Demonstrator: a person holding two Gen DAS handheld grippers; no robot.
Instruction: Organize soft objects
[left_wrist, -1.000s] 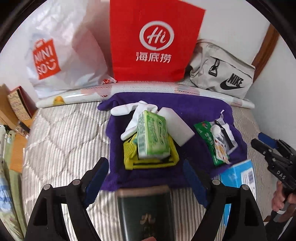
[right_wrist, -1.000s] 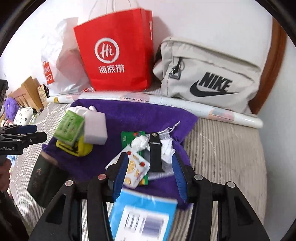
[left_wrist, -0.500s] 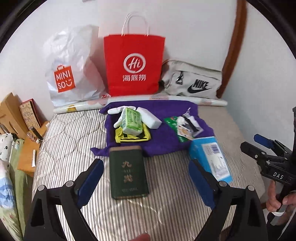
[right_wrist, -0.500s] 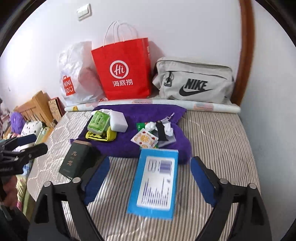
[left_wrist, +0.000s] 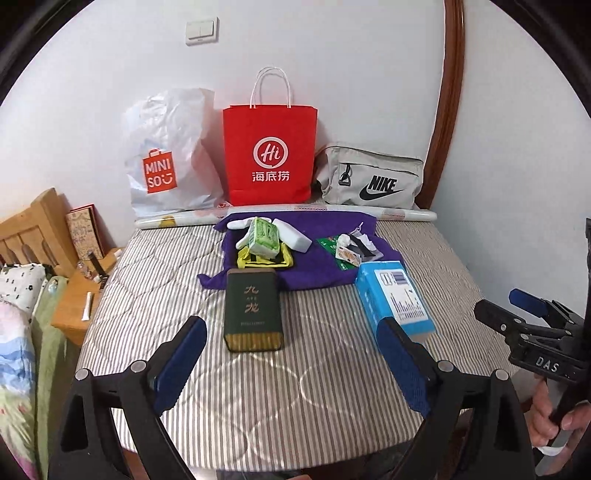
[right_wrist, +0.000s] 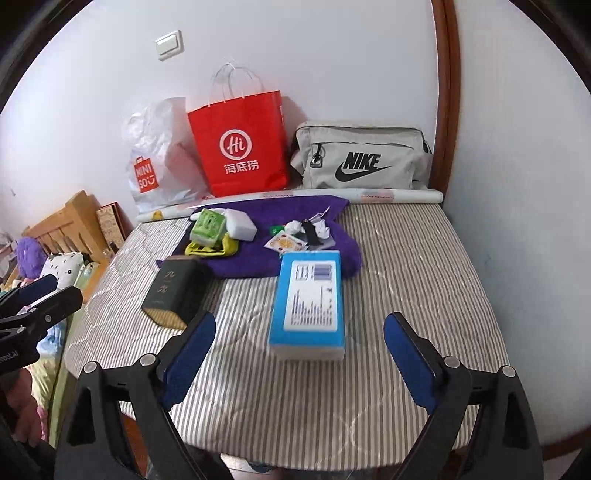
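A purple towel (left_wrist: 321, 273) (right_wrist: 258, 258) lies on the striped mattress (left_wrist: 295, 387). On it sit a green tissue pack (left_wrist: 264, 238) (right_wrist: 207, 226), a white block (left_wrist: 293, 240), a yellow pouch (left_wrist: 264, 260) and a heap of small packets (left_wrist: 349, 249) (right_wrist: 295, 236). A dark green box (left_wrist: 253, 310) (right_wrist: 173, 290) and a blue box (left_wrist: 395, 295) (right_wrist: 308, 302) lie nearer. My left gripper (left_wrist: 291, 362) is open and empty, near the front edge. My right gripper (right_wrist: 299, 354) is open and empty, just behind the blue box.
A red paper bag (left_wrist: 271, 158), a white Miniso bag (left_wrist: 166, 162) and a grey Nike bag (left_wrist: 369, 182) stand against the wall behind a rolled sheet (left_wrist: 402, 213). A wooden headboard (left_wrist: 33, 229) and bedding are on the left.
Both grippers have pulled back and up from the towel. The right gripper's jaws have spread wider. The dark green and blue boxes now lie fully in view on the mattress.
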